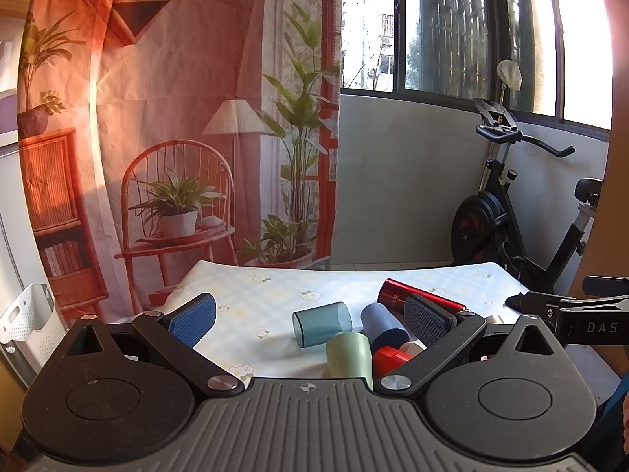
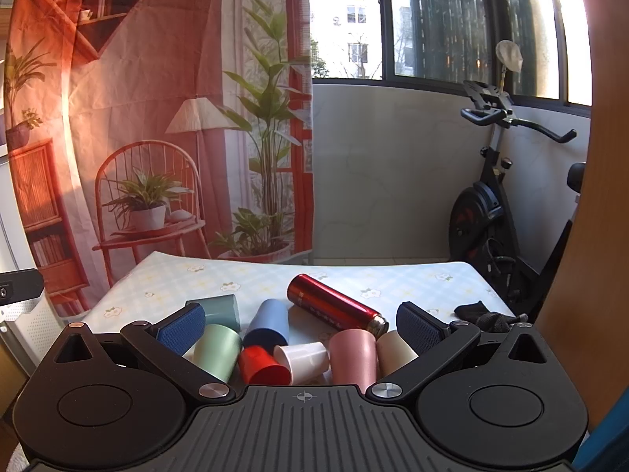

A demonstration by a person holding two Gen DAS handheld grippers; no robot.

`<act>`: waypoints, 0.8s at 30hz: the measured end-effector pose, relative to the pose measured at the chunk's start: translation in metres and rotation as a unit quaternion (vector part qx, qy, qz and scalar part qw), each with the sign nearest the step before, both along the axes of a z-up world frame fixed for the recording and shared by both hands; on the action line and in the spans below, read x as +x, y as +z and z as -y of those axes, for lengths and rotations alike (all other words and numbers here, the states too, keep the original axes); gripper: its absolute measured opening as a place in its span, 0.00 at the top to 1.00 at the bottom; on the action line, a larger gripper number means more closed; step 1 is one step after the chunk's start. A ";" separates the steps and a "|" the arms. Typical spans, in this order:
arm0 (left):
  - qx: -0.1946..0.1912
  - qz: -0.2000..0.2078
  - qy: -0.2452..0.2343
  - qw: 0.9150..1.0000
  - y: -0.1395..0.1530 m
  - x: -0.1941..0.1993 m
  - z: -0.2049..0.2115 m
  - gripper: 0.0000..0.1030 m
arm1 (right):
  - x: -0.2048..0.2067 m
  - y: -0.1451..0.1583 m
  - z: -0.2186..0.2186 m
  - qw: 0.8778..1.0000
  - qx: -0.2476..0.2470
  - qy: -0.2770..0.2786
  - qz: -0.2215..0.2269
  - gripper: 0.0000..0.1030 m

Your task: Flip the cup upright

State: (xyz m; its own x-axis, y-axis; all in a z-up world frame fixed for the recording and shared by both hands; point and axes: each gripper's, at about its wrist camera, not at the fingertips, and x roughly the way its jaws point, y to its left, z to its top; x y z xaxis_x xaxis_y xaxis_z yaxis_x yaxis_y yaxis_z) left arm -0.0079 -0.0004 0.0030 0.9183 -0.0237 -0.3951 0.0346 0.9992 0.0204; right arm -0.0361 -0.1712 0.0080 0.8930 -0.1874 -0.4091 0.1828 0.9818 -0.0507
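Observation:
Several cups lie on their sides in a cluster on the table. In the right wrist view I see a teal cup, a pale green cup, a dark blue cup, a red cup, a white cup, a pink cup and a beige cup. In the left wrist view the teal cup, green cup, blue cup and red cup show. My left gripper is open and empty. My right gripper is open and empty, above the cluster.
A red metal flask lies on the table behind the cups; it also shows in the left wrist view. A black cloth lies at the table's right edge. An exercise bike stands at the right. A white basket stands left of the table.

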 end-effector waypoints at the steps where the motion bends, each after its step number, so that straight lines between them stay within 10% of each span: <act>1: -0.003 -0.001 0.000 1.000 0.000 0.001 0.000 0.00 | 0.000 -0.001 0.000 1.000 0.000 0.000 0.000 0.00; 24: 0.013 -0.051 0.044 0.998 -0.043 0.108 -0.051 0.03 | 0.095 -0.076 0.050 0.998 0.017 -0.030 -0.045 0.00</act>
State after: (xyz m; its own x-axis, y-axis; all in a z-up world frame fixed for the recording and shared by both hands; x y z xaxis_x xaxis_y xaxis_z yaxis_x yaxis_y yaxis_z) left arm 0.1002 0.0504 -0.0402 0.8711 0.0663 -0.4867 -0.0492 0.9976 0.0478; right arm 0.0587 -0.2210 -0.0677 0.8399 -0.2236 -0.4946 0.2372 0.9708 -0.0361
